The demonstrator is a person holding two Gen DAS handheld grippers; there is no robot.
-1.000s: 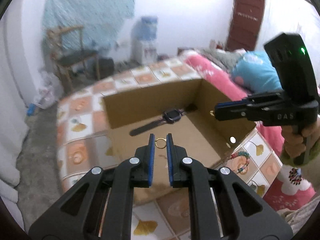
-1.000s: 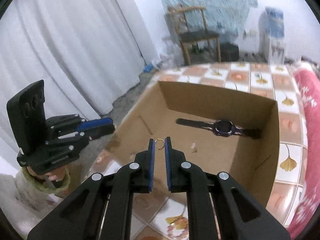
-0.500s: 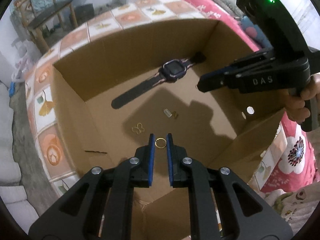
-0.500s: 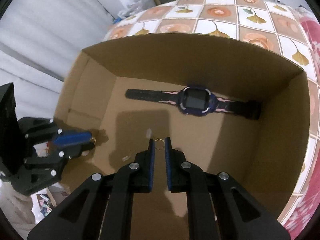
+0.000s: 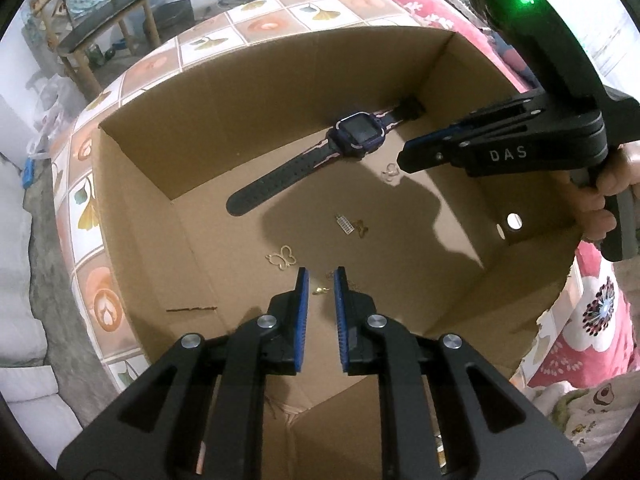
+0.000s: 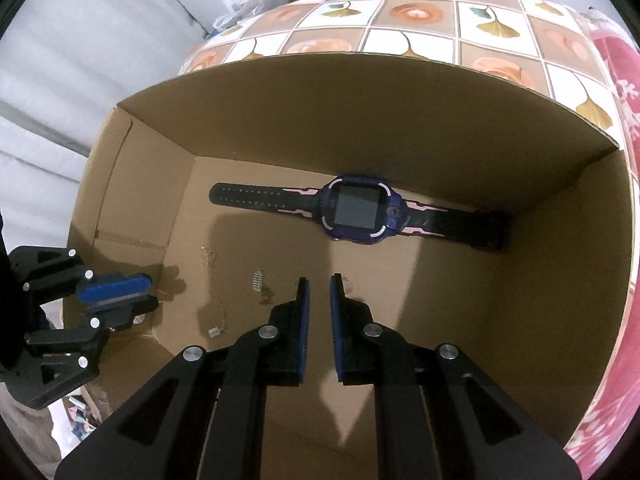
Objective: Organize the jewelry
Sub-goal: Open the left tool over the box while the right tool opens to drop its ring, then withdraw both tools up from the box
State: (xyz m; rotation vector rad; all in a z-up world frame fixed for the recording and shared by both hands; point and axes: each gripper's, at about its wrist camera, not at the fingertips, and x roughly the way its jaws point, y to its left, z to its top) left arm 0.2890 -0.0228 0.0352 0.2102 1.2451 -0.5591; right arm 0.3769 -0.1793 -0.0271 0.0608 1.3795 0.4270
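An open cardboard box (image 5: 240,92) (image 6: 360,120) holds a purple watch (image 5: 360,136) (image 6: 358,210), a gold butterfly charm (image 5: 283,257) and a small barred charm (image 5: 345,224) (image 6: 258,280). My left gripper (image 5: 320,280) (image 6: 148,292) points down into the box. Its jaws are opening, and a small gold ring (image 5: 321,290) lies loose between the fingers without touching the pads. My right gripper (image 6: 320,280) (image 5: 402,156) hangs over the box floor near the watch, its pads a narrow gap apart with nothing between them. A pale ring (image 5: 390,171) lies on the floor just under its tip.
The box stands on a tablecloth with a tile and leaf pattern (image 5: 80,208) (image 6: 420,12). Pink floral bedding (image 5: 592,320) lies to the right. A wooden chair (image 5: 100,36) stands beyond the table. A person's hand (image 5: 608,184) grips the right tool's handle.
Both grippers tipped down into the box, then held still. The gold ring at each gripper's tips has left them: the left one sits loose between the fingers, the right one is gone from its tips.
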